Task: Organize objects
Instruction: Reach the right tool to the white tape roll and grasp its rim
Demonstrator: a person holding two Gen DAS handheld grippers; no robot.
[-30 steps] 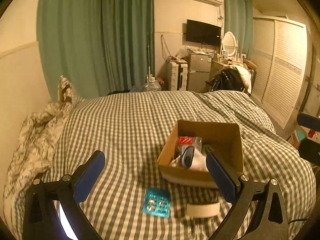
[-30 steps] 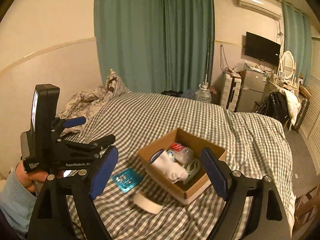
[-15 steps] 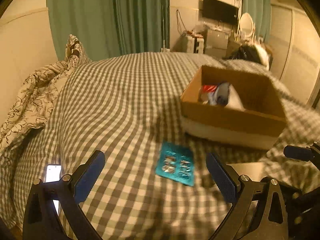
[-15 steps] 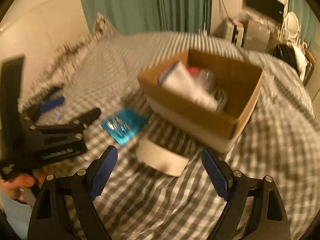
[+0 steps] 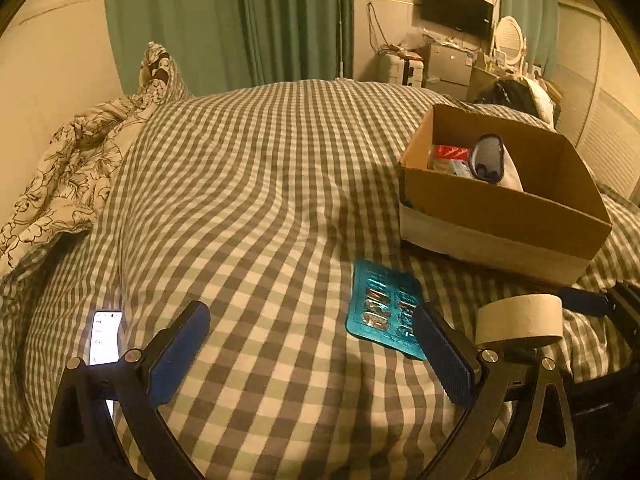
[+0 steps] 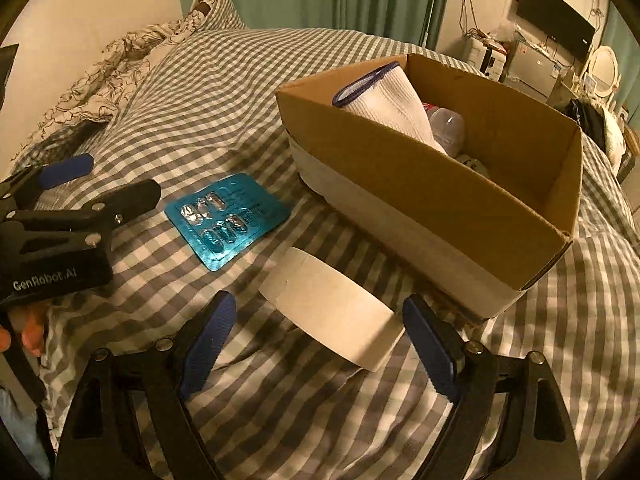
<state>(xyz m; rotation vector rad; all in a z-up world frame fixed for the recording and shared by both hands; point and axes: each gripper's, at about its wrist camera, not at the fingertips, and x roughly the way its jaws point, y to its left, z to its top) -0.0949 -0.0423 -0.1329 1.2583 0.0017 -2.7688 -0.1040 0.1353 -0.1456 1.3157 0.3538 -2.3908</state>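
1. The right tool (image 6: 316,346) hangs low over the checked bed (image 6: 208,92), its jaws set wide and closing, with nothing gripped
2. A tape roll (image 6: 332,304) lies on the bed between that tool's two blue pads (image 6: 208,336); its near end sits just beside the right-hand pad, and the pictures show no pressing contact on either side
3. Just ahead of the right tool and to its left lies a blister pack (image 6: 228,218), flat on the bed and apart from the roll
4. Ahead and to the right stands a box (image 6: 420,184), open at the top, holding a sock (image 6: 384,104), a clear bottle (image 6: 448,124) and other small things that are too hidden to name
5. The left tool (image 5: 310,350) is also low over the bed, jaws wide and empty; the pack (image 5: 380,304) lies just ahead of its right-hand pad, which overlaps the pack's corner in view
6. From the left tool the roll (image 5: 520,320) is off to the right, and a lit phone (image 5: 105,336) lies on the bed at its left
7. The right view shows the left tool (image 6: 76,204) at far left, held in a hand (image 6: 28,332)
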